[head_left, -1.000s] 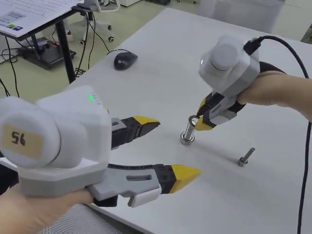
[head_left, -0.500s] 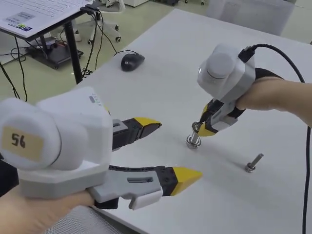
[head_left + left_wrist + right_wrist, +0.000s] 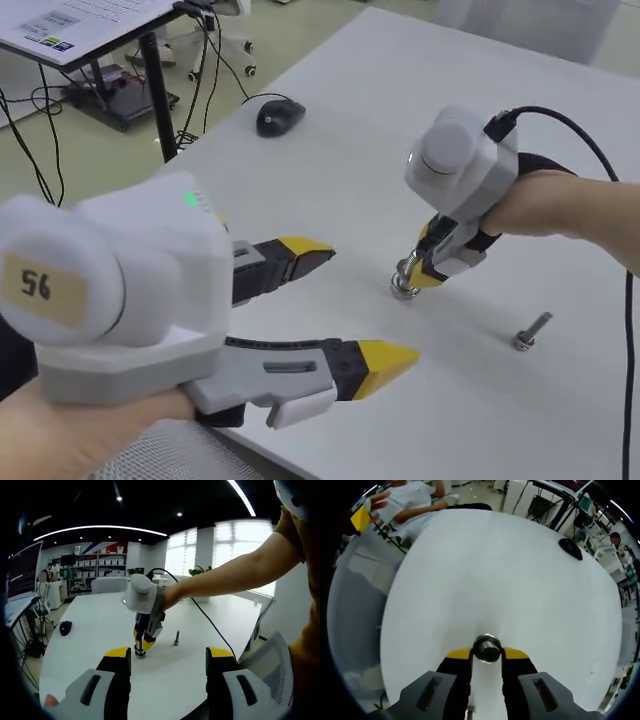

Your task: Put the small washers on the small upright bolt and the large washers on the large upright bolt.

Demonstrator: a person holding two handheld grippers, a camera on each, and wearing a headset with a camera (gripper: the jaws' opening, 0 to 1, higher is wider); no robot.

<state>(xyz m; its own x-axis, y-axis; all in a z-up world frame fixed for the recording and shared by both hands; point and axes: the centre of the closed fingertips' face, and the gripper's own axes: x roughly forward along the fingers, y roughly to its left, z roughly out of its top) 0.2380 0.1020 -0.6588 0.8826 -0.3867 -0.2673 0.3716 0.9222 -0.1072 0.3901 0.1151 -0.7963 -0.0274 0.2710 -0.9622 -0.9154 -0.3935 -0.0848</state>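
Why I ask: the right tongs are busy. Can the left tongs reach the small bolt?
Probably yes: the left tongs are open and empty, and bare table lies between them and the small bolt.

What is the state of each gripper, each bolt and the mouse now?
Left gripper: open, empty.
Right gripper: fingers flank the large bolt at its top; grip unclear.
Large bolt: upright.
Small bolt: upright, standing free.
Mouse: lying idle, untouched.

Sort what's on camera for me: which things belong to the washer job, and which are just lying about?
Job: large bolt, with the right gripper at it; small bolt; left gripper, open.
Lying about: mouse; laptop.
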